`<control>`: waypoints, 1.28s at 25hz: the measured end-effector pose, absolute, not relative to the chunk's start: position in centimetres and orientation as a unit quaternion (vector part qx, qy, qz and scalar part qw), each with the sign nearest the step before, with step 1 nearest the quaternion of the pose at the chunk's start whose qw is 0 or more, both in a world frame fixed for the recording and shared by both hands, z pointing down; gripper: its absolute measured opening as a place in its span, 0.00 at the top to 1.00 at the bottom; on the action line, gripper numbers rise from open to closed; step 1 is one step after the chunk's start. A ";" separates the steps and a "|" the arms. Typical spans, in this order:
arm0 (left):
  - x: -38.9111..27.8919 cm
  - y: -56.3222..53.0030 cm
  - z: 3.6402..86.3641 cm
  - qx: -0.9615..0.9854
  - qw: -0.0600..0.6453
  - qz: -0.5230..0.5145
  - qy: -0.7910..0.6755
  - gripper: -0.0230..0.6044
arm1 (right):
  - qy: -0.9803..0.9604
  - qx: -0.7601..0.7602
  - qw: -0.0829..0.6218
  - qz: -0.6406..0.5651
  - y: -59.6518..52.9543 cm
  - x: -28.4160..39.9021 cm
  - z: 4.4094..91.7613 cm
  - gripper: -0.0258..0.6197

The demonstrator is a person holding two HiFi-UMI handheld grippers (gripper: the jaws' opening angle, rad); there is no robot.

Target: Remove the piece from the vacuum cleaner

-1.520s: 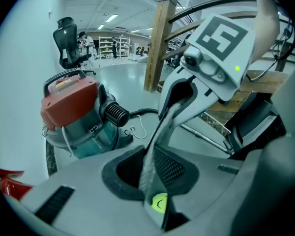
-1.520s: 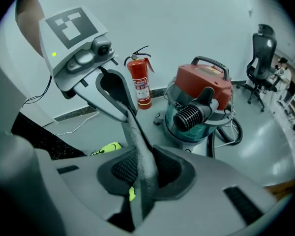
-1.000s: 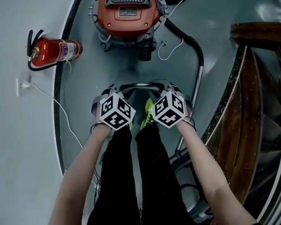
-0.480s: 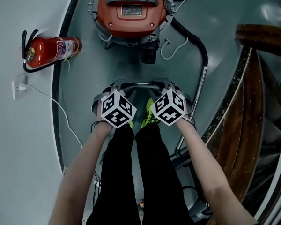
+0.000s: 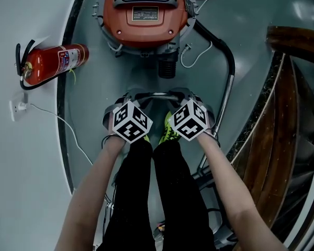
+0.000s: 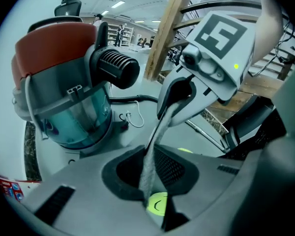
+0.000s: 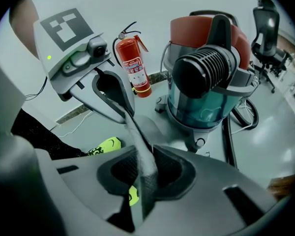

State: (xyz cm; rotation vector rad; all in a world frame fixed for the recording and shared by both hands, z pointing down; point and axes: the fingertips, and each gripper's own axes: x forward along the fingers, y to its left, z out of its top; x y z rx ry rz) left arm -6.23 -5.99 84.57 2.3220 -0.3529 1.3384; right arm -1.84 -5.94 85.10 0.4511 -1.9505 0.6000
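2 grippers meet low over the floor (image 5: 94, 103), tilted steeply down and turned toward each other, cubes side by side. The left gripper (image 6: 148, 168) has its jaws closed on 1 end of a thin grey strip (image 6: 159, 126); the right gripper (image 7: 142, 173) clamps the other end, so the strip runs taut from 1 pair of jaws to the other. Just under and behind them stand the person's legs (image 5: 146, 192) in black, with a neon-yellow shoe (image 5: 167, 130) showing between the 2 cubes. A white cable (image 5: 68, 124) trails across the floor to the left gripper's left. To the right gripper's right a metal wand (image 5: 227, 101) lies along the edge of a wooden stair (image 5: 288, 140), and a black hose (image 5: 222, 41) curves from it toward the vacuum (image 5: 145, 12). The vacuum sits on the floor straight ahead of both grippers, well apart from them, with a red top over a teal tank (image 7: 201, 107). Its black ribbed stub (image 5: 167, 67) sticks out of the front on the side facing the grippers, and neither gripper touches it. Ahead and to the left, a red extinguisher (image 5: 49, 64) lies on its side. Farthest off, beyond the vacuum, stands 1 office chair (image 7: 265, 23).
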 end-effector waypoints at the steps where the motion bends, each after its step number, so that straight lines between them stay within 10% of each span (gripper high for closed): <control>1: -6.3 -6.0 84.9 0.838 0.217 0.484 -0.124 0.87 | -0.807 0.186 0.501 0.250 -5.9 -1.9 85.4 0.85; 32: -6.1 -2.8 89.2 0.834 0.228 0.495 -0.090 0.83 | -0.798 0.154 0.499 0.299 -2.8 -2.1 89.3 0.81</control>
